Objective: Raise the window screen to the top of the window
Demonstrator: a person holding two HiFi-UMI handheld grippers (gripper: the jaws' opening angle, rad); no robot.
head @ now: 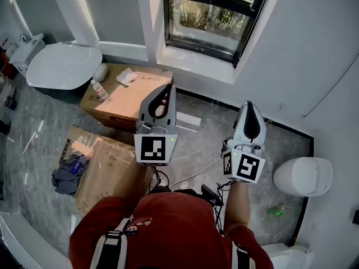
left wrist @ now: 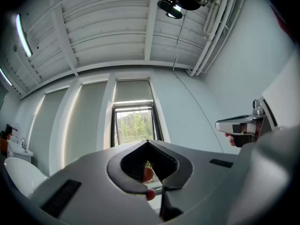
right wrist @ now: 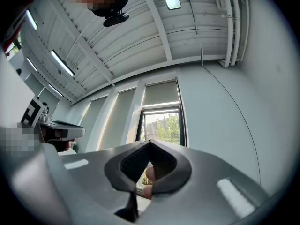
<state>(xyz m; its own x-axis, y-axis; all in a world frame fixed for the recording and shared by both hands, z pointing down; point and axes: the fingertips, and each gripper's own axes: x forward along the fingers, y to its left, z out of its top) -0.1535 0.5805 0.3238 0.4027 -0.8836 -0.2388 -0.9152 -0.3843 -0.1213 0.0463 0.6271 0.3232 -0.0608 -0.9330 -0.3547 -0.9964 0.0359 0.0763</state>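
grey marble floor (head: 196, 142) and white walls make up a bathroom, with a dark-framed window (head: 216, 15) set in the wall ahead. its screen cannot be told from the glass in any view; greenery shows through the panes. left gripper (head: 167, 88) and right gripper (head: 251, 105) are held side by side in front of the person's red shirt (head: 162, 228), both tilted a little upward towards the window and well apart from it. each claw is pinched fully together with nothing between its jaws. cardboard box (head: 126, 97) lies on the floor at left, near a white toilet (head: 61, 66)
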